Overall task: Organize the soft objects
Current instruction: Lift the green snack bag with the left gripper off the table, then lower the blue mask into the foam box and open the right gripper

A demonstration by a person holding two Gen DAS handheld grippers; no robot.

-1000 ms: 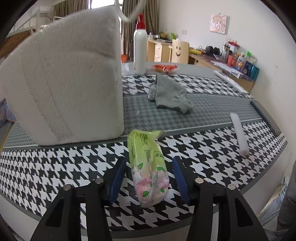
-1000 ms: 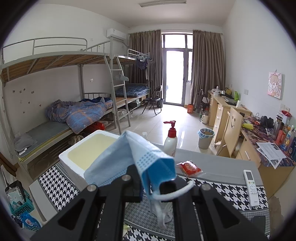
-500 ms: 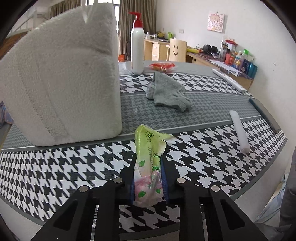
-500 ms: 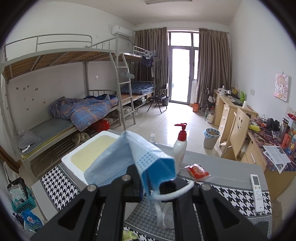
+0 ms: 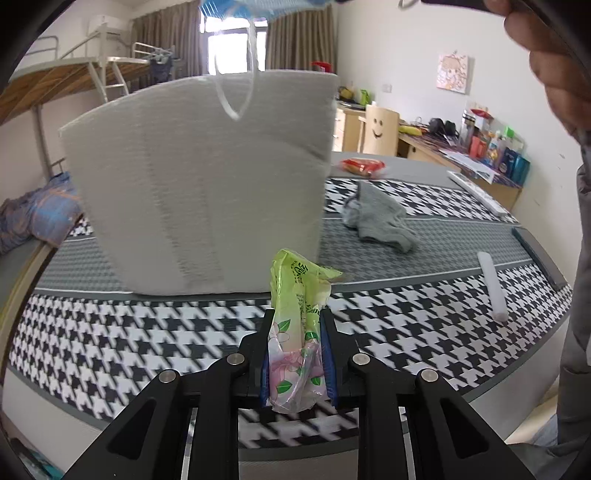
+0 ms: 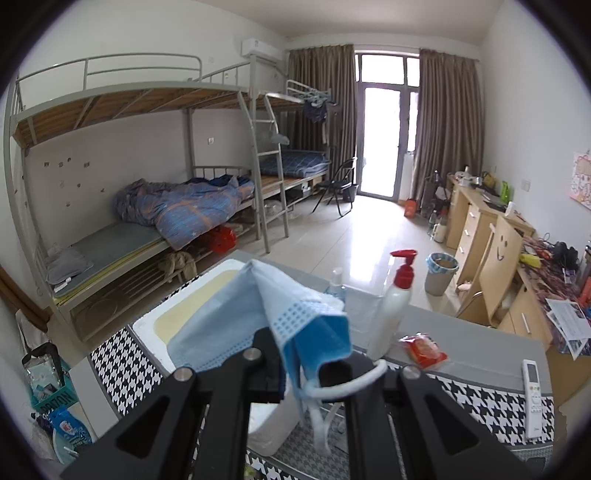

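Foam box (image 5: 199, 184) just beyond clamped tissue pack (image 5: 295, 332); sock (image 5: 380, 218) right.

In the left wrist view the blue face mask (image 5: 258, 5) is cut off by the top edge, only its lower hem and a dangling ear loop showing. The white foam box (image 5: 199, 181) hides all but the red cap of the pump bottle (image 5: 322, 67) behind it, and its near wall is blurred. The lower end of the green tissue pack (image 5: 295, 332) is partly covered by the left gripper (image 5: 297, 354) fingers. In the right wrist view the mask covers the right gripper (image 6: 301, 373) fingertips and part of the box's interior; the box's lower wall is hidden behind the gripper frame.
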